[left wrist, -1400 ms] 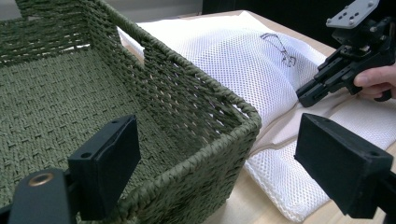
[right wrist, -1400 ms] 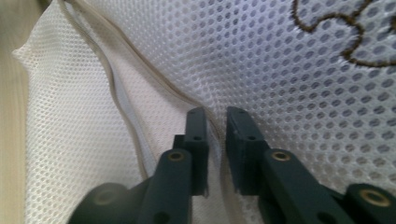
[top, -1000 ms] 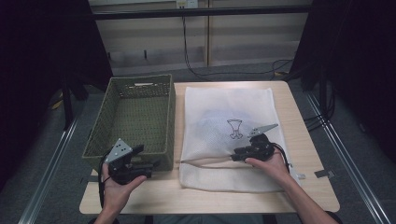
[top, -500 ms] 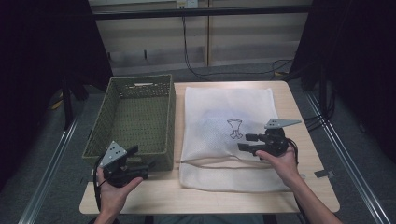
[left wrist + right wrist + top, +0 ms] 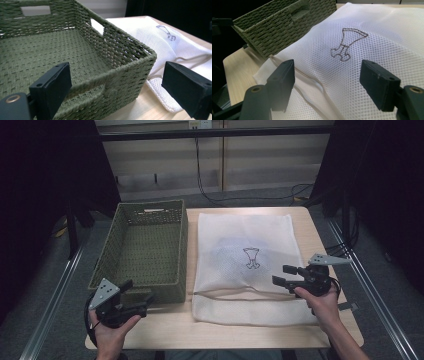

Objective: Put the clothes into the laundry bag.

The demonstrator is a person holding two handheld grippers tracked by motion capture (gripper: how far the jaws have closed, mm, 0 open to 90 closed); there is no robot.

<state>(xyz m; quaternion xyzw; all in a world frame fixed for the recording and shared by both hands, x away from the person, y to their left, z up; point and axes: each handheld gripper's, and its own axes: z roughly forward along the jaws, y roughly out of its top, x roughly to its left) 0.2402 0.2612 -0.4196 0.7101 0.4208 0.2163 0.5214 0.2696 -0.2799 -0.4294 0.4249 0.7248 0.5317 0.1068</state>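
Lying flat on the wooden table, right of the green woven basket and touching its side: white mesh laundry bag, drawstring end near, printed emblem at centre. Hovering above the bag's near right edge: right gripper, jaws just opened wide, nothing between them. Facing the basket's near right corner: left gripper, jaws just opened further, standing wide, gripping nothing

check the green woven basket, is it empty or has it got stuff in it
Empty. The high view shows the green woven rectangular basket with a bare woven floor, and the left gripper view shows the same bare bottom. The white mesh bag lies flat beside it.
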